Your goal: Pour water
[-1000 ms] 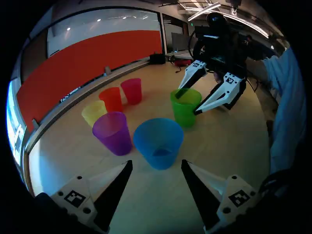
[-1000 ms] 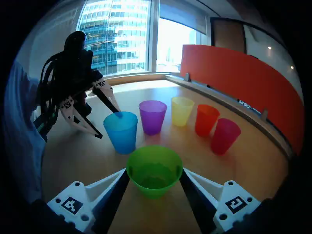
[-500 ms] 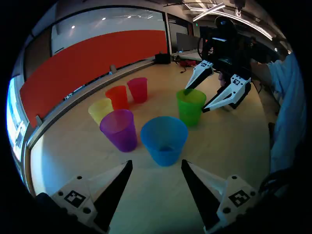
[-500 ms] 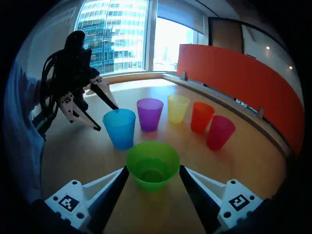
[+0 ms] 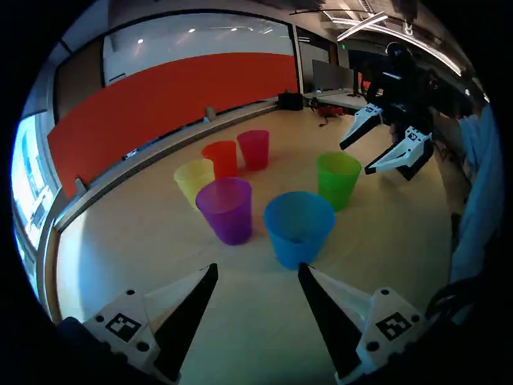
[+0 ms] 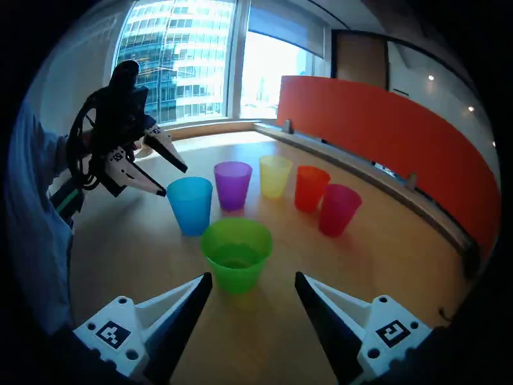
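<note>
Standing ahead of right tool [image 6: 252,276], green cup [image 6: 235,247]

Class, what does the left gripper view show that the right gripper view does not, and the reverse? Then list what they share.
Left gripper view: ceiling strip lights above the right gripper. Right gripper view: bright windows with a tall building outside, behind the left gripper. Shared: six cups, including the blue cup and green cup, on the wooden table, the orange wall panel, and both grippers, open.
</note>
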